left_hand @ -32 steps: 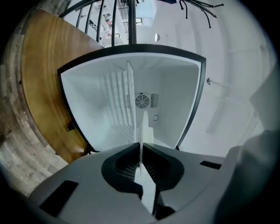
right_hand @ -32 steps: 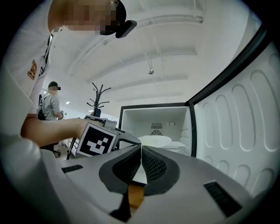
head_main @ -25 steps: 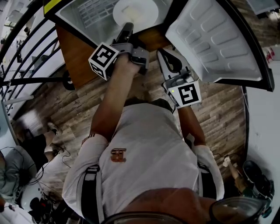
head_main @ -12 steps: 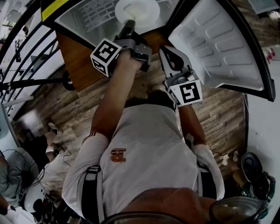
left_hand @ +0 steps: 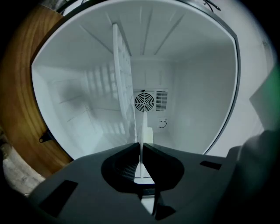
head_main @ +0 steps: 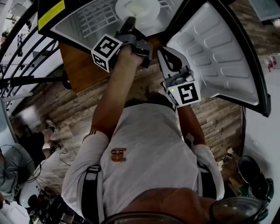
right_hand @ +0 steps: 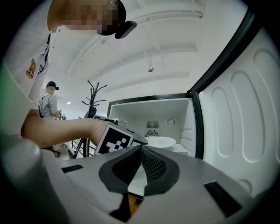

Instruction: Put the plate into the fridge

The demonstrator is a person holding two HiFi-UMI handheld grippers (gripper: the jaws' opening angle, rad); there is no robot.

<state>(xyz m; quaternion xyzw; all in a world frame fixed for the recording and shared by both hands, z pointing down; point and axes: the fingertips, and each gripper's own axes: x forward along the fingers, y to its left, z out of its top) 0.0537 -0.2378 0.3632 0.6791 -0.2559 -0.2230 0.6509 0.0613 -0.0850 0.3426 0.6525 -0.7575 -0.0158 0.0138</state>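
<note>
Left gripper [head_main: 127, 25], top centre of the head view: jaws pinched on the rim of the white plate [head_main: 141, 9]. The plate is held inside the open fridge [head_main: 85, 19]. Right gripper [head_main: 163, 52], just right of it in front of the fridge: jaws pressed together, nothing between them.

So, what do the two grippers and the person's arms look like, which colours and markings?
The left gripper and right gripper have grey bodies and black ribbed jaws. Each carries a white cube with black square markers. The person's shirt is white with short sleeves.
</note>
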